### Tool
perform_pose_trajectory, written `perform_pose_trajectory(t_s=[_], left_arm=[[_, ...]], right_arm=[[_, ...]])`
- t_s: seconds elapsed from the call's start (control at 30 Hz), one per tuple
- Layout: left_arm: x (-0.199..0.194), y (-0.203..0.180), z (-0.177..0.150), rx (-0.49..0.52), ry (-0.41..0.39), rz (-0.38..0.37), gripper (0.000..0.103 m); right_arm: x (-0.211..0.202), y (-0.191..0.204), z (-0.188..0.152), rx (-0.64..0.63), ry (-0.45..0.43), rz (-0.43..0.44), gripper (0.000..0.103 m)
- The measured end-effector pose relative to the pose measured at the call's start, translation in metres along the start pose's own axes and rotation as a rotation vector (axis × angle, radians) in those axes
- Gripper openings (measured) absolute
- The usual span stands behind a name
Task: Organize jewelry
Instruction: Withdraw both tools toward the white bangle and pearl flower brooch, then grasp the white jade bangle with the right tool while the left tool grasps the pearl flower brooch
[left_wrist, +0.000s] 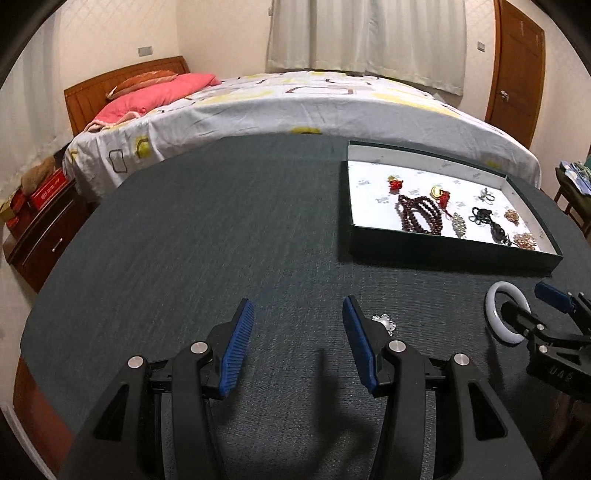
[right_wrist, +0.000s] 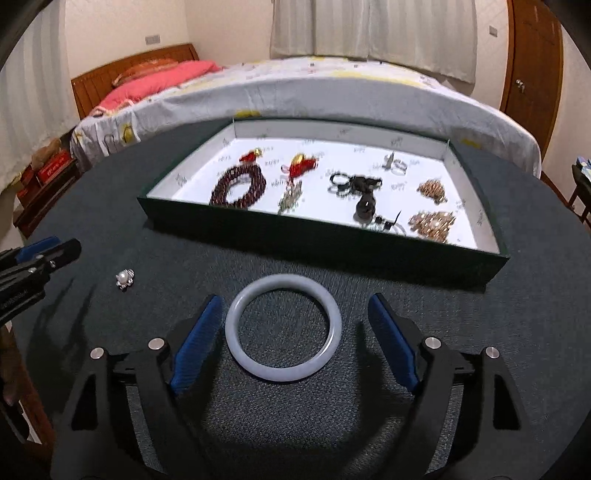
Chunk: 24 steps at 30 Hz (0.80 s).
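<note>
Right now the right gripper (right_wrist: 295, 339) has its blue fingers (right_wrist: 197, 343) spread around the pale blue-white glass-like bangle (right_wrist: 282, 332) lying flat on the dark tabletop (right_wrist: 480, 332); closing off-centre could squirt the smooth ring sideways, short of the green tray (right_wrist: 295, 236). Left gripper (left_wrist: 297, 343) hangs spread, empty.

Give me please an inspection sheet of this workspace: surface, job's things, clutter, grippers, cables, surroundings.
Surface: dark table with textured cover.
Job's things: pale bangle flat on the table; pearl brooch loose to its left; green box holding dark red bead bracelet, red charms, gold pieces.
Clutter: nothing seen.
Grippers: left gripper open, empty, brooch beside its right jaw; right gripper open, jaws either side of the bangle, not gripping.
Cables: nothing seen.
Surroundings: bed, pink pillow, curtains, wooden door, nightstand.
</note>
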<state>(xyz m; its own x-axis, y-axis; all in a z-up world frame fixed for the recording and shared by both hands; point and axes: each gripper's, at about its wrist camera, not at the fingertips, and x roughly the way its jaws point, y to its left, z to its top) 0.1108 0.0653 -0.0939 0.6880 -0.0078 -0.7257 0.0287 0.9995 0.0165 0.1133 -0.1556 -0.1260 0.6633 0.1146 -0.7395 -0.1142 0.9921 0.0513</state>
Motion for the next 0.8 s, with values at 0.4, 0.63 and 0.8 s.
perform_pose_trajectory(t_s=[0.4,0.63,0.8], left_arm=[[0.003,-0.006,-0.003,-0.002,0.016,-0.020,0.063],[-0.003,-0.026,-0.005,0.037,-0.016,-0.069,0.064],[0.001,-0.046,-0.007,0.104,-0.016,-0.088,0.057]], right_arm=[[0.007,0.000,-0.004,-0.017,0.058,0.041,0.068],[-0.003,-0.016,-0.006,0.015,0.022,0.043,0.068],[-0.014,-0.032,-0.006,0.047,-0.005,0.041,0.068]])
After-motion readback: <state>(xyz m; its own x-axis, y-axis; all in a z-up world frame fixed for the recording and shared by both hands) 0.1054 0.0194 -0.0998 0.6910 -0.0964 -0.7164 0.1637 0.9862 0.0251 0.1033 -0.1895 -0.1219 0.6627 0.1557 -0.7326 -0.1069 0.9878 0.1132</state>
